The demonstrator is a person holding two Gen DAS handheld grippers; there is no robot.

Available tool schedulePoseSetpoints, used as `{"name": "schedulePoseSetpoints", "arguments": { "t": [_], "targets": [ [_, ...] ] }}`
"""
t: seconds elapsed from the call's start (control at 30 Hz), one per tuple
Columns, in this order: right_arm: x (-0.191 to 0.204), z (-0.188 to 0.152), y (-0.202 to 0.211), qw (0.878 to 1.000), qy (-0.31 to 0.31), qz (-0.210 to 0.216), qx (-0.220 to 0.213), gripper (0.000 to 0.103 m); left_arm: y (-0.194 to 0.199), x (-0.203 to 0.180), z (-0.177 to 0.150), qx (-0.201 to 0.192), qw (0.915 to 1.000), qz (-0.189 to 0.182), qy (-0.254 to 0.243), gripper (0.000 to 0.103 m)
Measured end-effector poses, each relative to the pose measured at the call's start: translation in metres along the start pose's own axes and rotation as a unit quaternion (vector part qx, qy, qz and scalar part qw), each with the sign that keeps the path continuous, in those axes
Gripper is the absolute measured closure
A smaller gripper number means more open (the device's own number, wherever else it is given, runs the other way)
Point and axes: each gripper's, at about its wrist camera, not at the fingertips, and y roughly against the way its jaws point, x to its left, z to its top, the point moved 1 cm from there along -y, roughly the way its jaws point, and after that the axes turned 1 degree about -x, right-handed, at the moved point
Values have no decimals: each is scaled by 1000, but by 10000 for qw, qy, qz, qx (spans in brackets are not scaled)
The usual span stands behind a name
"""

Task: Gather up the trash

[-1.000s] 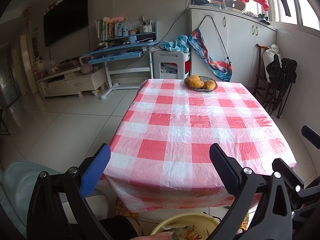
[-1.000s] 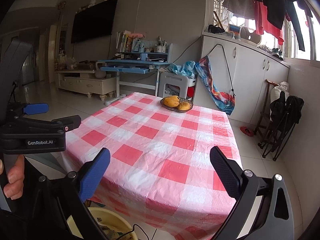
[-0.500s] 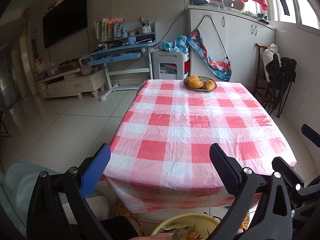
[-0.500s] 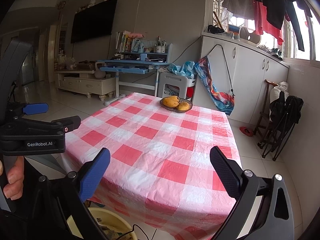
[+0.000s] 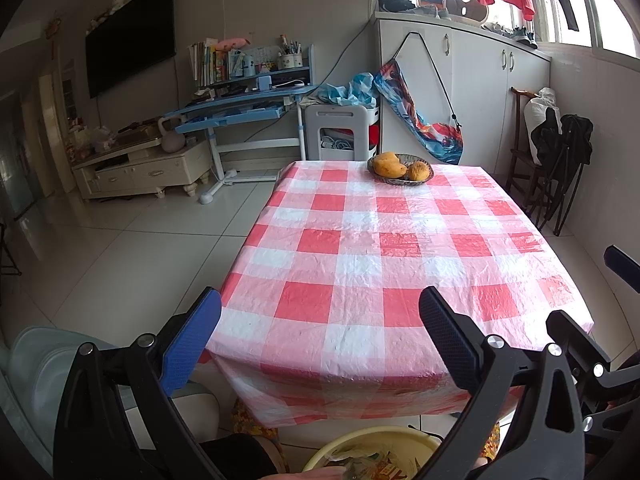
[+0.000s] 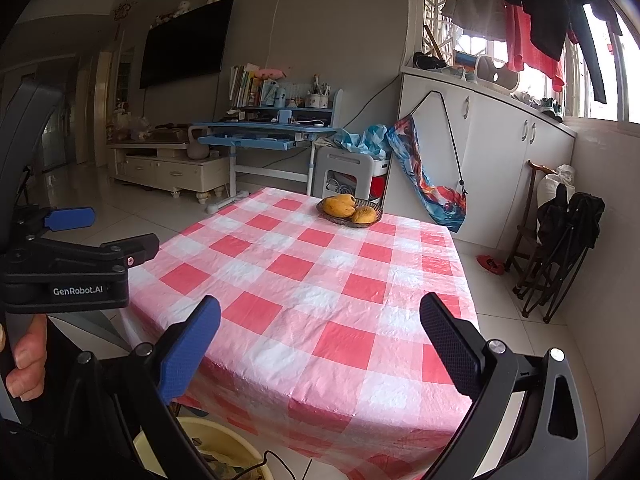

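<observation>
Left gripper [image 5: 320, 336] held level just short of the table's [image 5: 400, 248] near edge, jaws spread wide, nothing between them. Right gripper [image 6: 320, 344] likewise splayed wide and empty, poised off the table's near corner, beside the left one. Left hand [image 6: 24, 356] wrapped around the left gripper's handle, fingertips curled over its front.

Black-framed left tool [image 5: 320, 336]; blue and black textured pads; silver screws; "GenRobot.AI" lettering.
</observation>
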Motion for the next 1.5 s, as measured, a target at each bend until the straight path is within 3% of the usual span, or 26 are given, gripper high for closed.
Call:
{"name": "schedulePoseSetpoints", "arguments": {
  "t": [1.5],
  "targets": [
    [-1,1,1,10000,13,-25,-20,8,1,-3,-2,-21,10000,17,-33,7]
  ]
}}
